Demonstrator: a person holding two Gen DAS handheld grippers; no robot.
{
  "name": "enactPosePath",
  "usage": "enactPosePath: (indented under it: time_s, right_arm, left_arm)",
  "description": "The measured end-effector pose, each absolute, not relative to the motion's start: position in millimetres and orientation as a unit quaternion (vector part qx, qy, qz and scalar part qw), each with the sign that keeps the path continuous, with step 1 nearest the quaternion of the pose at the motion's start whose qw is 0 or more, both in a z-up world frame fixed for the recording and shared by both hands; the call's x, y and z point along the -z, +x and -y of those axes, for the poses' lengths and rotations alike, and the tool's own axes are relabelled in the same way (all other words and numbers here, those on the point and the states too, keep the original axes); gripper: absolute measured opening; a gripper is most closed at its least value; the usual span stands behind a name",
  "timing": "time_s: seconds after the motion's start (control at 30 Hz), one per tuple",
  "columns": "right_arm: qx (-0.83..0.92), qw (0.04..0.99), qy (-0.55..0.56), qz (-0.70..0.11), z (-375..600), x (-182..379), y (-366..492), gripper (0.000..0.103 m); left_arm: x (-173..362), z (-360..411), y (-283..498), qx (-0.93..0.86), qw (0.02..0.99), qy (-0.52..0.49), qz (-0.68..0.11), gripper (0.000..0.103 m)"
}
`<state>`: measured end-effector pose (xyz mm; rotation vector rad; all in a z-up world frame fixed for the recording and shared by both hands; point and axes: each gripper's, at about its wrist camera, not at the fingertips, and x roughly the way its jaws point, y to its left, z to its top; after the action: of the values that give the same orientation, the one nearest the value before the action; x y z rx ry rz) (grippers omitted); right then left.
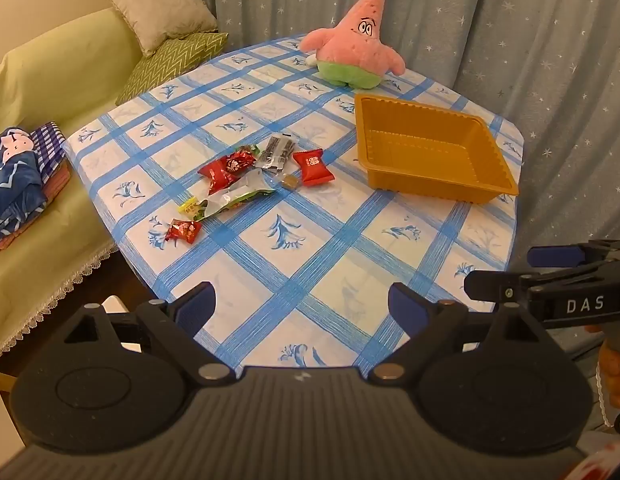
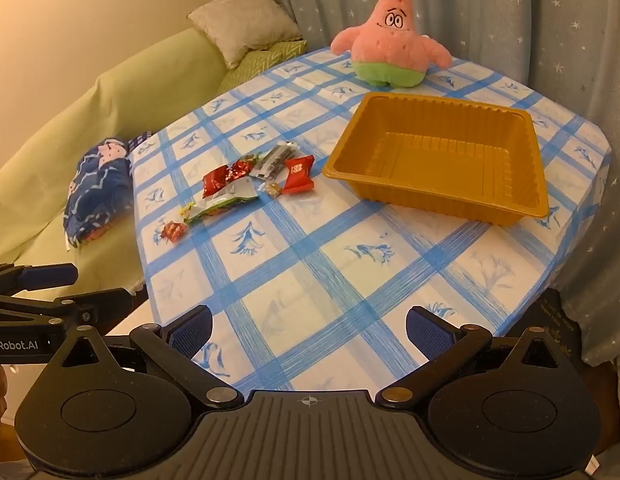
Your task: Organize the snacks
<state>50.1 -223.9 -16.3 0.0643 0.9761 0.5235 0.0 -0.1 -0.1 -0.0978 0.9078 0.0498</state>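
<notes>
Left wrist view: the left gripper hangs over the near desk edge, fingers spread wide and empty, the snacks ahead and slightly left, the empty tray to their right. Right wrist view: the right gripper is equally wide and empty, with the snacks farther left, so the left looks nearer.

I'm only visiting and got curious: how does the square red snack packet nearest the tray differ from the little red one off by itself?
The square red snack packet is clearly larger than the small red wrapped candy. It lies at the tray end of the pile, closest to the golden plastic tray, while the candy lies alone at the far end. The packet looks flat and matte with white print; the candy is crinkly and shiny. Both rest untouched on the blue checked tablecloth.
</notes>
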Motion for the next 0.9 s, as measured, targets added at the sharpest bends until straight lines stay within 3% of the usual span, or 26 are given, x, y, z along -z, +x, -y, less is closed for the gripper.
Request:
enactPosePath:
  time_s: [0.9]
  right_arm:
    - [-0.248, 0.851, 0.029, -0.463, 223.7, 14.1, 50.8, 0.103]
  left_arm:
    - [0.1, 0.0, 0.0, -0.023, 0.897, -0.048, -0.438, 0.092]
